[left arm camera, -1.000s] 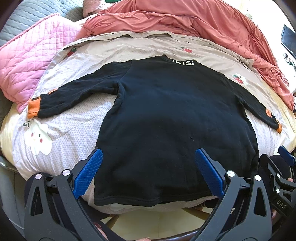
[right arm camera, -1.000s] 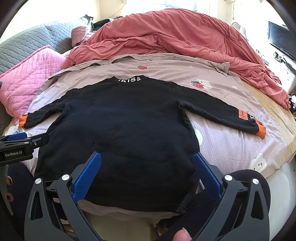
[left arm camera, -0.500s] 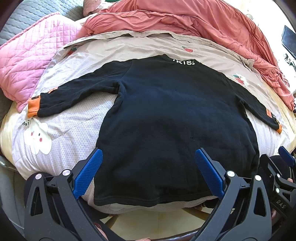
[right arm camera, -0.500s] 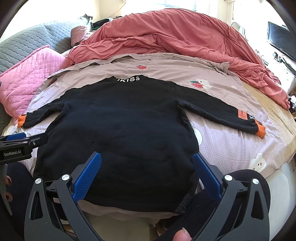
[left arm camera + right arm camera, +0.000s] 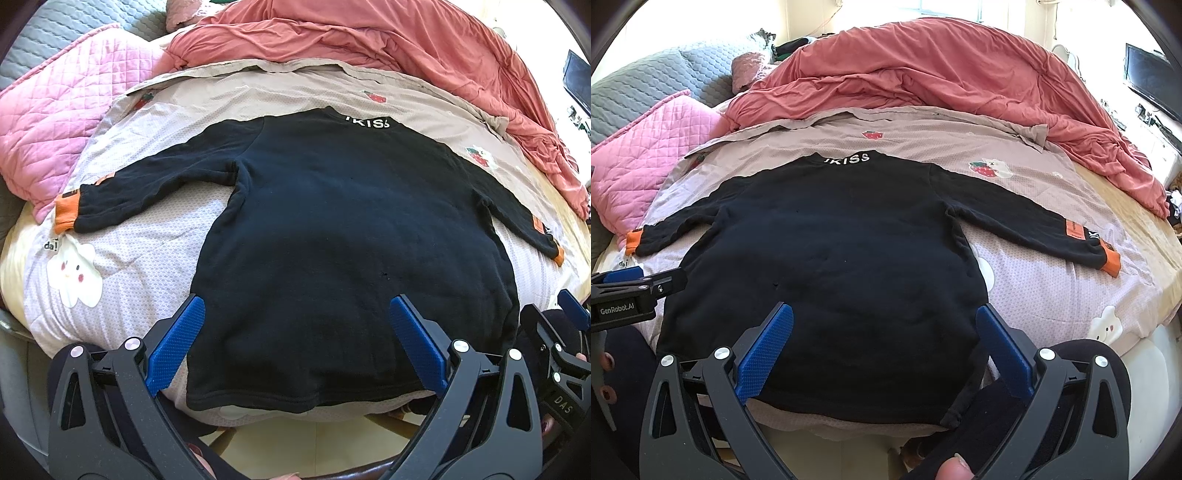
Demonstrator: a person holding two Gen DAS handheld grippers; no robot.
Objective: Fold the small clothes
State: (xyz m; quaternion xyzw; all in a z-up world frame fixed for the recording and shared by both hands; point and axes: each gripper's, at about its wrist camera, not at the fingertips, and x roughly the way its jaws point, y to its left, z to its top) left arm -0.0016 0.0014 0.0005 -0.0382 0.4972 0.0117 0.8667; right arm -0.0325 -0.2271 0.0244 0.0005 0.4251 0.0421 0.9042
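A small black long-sleeved sweatshirt (image 5: 351, 229) with orange cuffs and white collar lettering lies flat and face down on the bed, sleeves spread out to both sides; it also shows in the right wrist view (image 5: 834, 266). Its hem hangs at the bed's near edge. My left gripper (image 5: 295, 321) is open and empty, hovering over the hem's left half. My right gripper (image 5: 884, 325) is open and empty over the hem's right half. The left sleeve cuff (image 5: 66, 214) lies near the pink pillow; the right cuff (image 5: 1110, 260) lies on the sheet.
A pale printed sheet (image 5: 140, 258) covers the bed. A pink quilted pillow (image 5: 55, 125) lies at the left, a bunched red duvet (image 5: 942, 77) at the back and right, a grey quilt (image 5: 646, 88) at far left. A TV (image 5: 1148, 81) stands at the right.
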